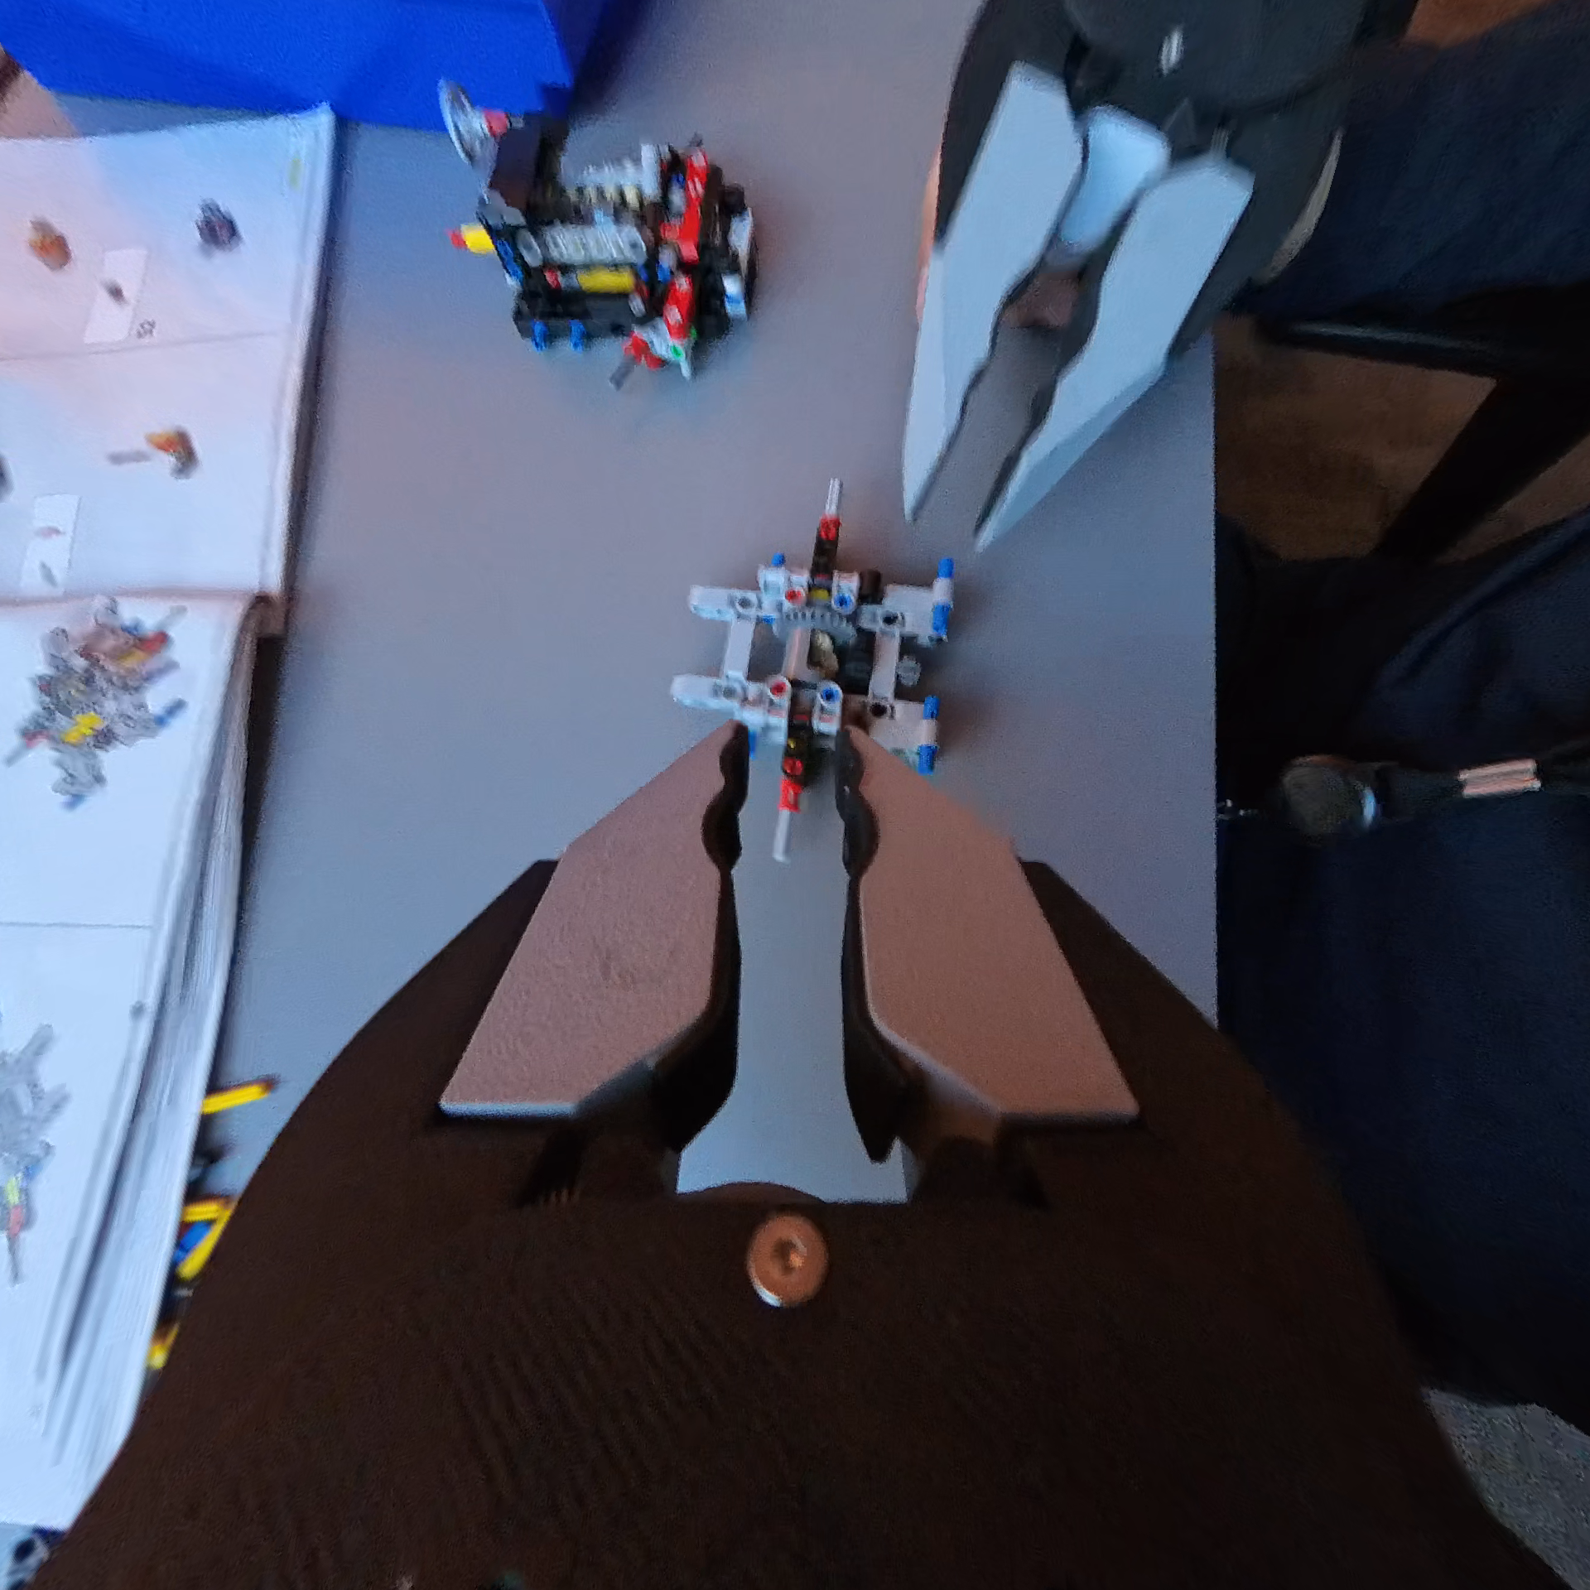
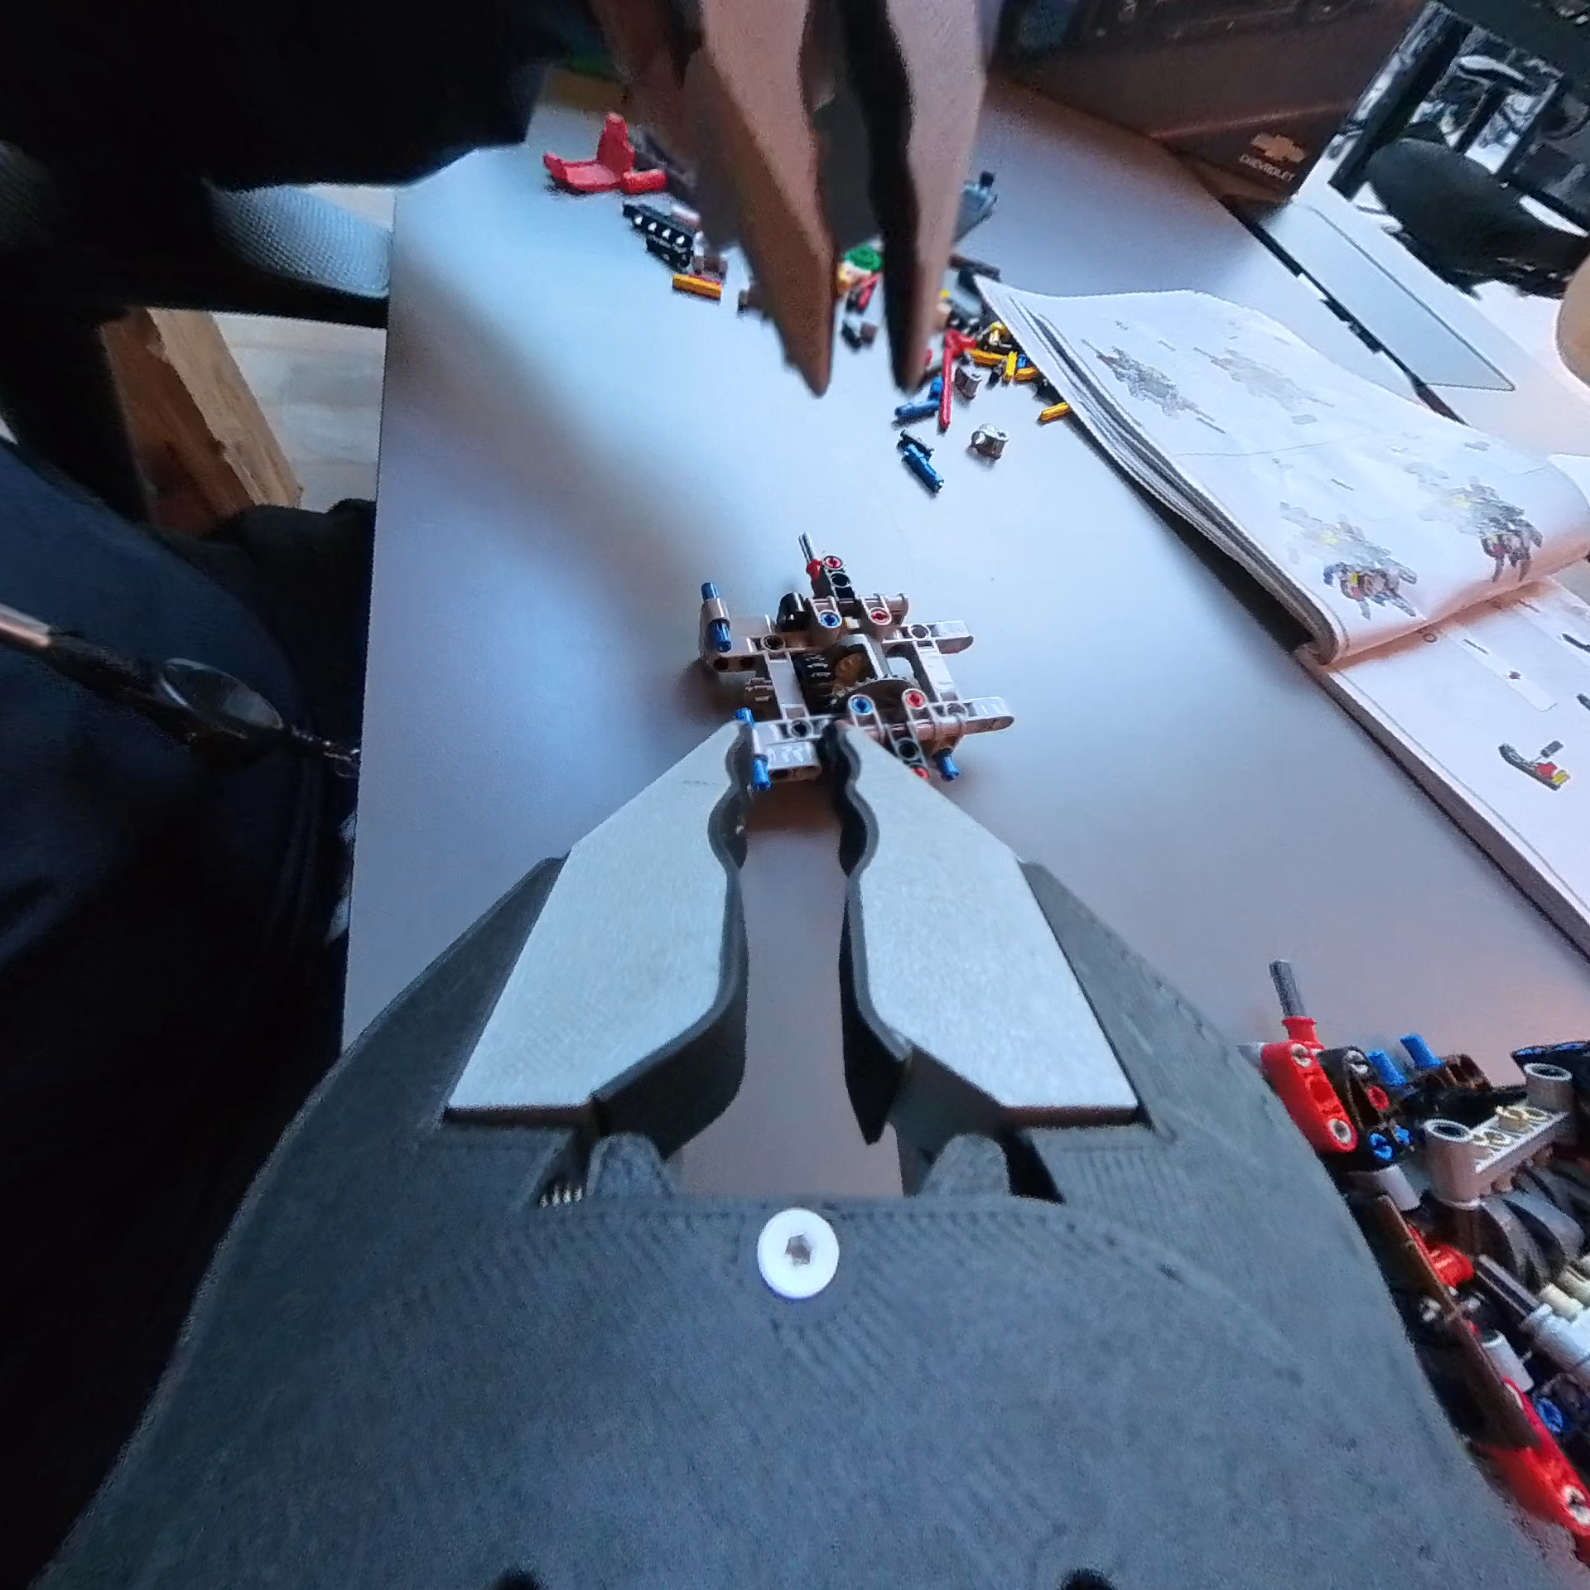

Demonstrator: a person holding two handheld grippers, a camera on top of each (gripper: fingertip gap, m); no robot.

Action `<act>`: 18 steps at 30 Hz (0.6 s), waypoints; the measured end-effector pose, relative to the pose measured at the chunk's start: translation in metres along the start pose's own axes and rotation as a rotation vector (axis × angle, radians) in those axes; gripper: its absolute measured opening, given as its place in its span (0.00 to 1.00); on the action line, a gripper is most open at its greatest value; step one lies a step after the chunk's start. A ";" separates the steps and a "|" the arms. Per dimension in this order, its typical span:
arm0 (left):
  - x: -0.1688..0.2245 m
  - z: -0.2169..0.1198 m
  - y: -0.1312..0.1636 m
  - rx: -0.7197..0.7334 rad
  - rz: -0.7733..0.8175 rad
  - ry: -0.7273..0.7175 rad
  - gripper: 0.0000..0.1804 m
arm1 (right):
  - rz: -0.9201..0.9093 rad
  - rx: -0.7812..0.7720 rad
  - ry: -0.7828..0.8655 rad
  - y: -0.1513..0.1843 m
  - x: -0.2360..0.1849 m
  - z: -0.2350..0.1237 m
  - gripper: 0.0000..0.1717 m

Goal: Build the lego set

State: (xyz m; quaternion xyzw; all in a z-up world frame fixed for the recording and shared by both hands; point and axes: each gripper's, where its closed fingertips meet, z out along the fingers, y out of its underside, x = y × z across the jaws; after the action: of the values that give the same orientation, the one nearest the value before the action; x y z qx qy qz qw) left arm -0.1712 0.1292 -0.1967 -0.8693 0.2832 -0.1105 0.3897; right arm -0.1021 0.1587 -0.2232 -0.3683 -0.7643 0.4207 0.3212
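A small grey brick frame [image 2: 847, 680] lies mid-tabletop [image 2: 533, 516], near an open instruction booklet [image 2: 1291, 447]. Left claw [image 1: 790, 742] and right claw [image 2: 783, 736] hover above it, both slightly parted, gripping nothing.

Pale lettering with a small emblem [image 2: 1272, 148] is seen on a dark box [image 2: 1204, 95], far ahead and to the right of the right gripper [image 2: 787, 740], at the table's far end. It is printed on the side wall facing the tool.

An open booklet [image 2: 1291, 447] is seen ahead and to the right of the same gripper; its pages are covered with printed build diagrams, and the small marks beside them are too small to be read.

The same booklet [image 1: 155, 344] is shown to the left of the left gripper [image 1: 791, 740]; there everything printed on it is blurred and nothing can be read.
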 end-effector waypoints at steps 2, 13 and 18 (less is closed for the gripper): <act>0.003 0.006 0.012 -0.040 0.004 -0.014 0.10 | 0.016 0.016 0.009 -0.002 0.002 -0.002 0.09; -0.005 0.013 0.051 -0.008 -0.086 -0.078 0.11 | 0.099 0.071 0.015 -0.007 0.012 -0.009 0.10; -0.002 0.024 0.064 -0.053 -0.060 -0.076 0.12 | 0.097 0.058 0.005 -0.005 0.010 -0.007 0.10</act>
State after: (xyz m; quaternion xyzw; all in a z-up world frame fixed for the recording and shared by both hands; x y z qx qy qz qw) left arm -0.1889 0.1108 -0.2597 -0.8911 0.2448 -0.0814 0.3734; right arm -0.1033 0.1685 -0.2137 -0.3967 -0.7322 0.4568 0.3129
